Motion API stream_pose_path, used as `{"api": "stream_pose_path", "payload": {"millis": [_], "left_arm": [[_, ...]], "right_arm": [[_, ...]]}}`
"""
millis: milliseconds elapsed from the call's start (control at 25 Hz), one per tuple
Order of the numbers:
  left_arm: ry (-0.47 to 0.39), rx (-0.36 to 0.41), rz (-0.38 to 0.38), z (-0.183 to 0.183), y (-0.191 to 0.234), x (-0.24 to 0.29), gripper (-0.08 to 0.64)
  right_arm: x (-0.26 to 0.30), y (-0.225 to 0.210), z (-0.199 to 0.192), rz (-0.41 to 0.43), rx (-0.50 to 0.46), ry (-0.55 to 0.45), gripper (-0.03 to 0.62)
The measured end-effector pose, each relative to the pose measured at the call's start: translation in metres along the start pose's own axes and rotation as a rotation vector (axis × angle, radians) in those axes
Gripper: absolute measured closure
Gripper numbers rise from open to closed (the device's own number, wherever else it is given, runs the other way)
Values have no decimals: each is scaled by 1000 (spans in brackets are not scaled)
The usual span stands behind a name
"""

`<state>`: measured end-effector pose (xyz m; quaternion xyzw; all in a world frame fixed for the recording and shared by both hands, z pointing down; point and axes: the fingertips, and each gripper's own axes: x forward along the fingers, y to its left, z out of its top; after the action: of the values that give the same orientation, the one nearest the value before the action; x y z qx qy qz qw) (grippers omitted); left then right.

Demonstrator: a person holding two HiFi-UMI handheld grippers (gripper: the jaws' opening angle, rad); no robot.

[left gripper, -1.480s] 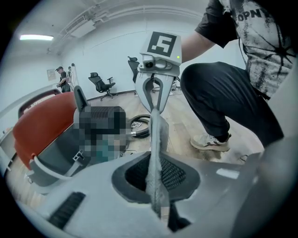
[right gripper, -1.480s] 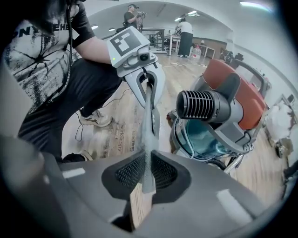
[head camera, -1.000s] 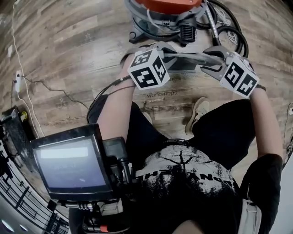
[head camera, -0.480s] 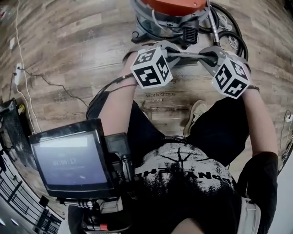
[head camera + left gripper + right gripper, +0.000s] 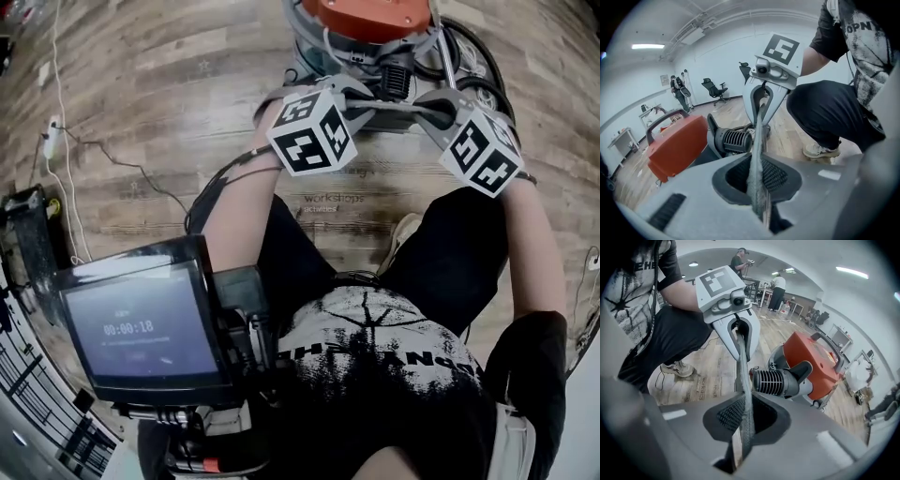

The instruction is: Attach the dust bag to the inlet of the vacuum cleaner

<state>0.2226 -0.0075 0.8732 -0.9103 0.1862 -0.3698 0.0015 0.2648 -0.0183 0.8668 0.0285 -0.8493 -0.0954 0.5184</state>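
The orange vacuum cleaner (image 5: 370, 19) stands on the wooden floor (image 5: 169, 112) just beyond the dust bag (image 5: 398, 112), which hangs stretched edge-on between the two grippers, off the floor and not yet on the inlet. Pulled too tight or twisted, the thin bag could, I judge, tear or slide out of a grip before it reaches the machine. The left gripper (image 5: 758, 185) has its jaws nearly closed, clamped on one edge of the bag — the right gripper (image 5: 745, 427) has just been closing its jaws, which pinch the opposite edge.
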Motion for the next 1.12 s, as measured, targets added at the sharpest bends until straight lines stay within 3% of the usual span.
{"api": "stream_pose_path", "payload": {"millis": [320,800,1120], "left_arm": [[29,-5,-9,2,18,-17,522],[44,-18,-43,8,31,6,515],[79,61,-16,14,17,8,515]], "right_arm": [[-4,-9,19,0,9,-55,565],[-4,-21,0,-18,101,-44,565],[1,-8,-13,-45,174,-104,566]]}}
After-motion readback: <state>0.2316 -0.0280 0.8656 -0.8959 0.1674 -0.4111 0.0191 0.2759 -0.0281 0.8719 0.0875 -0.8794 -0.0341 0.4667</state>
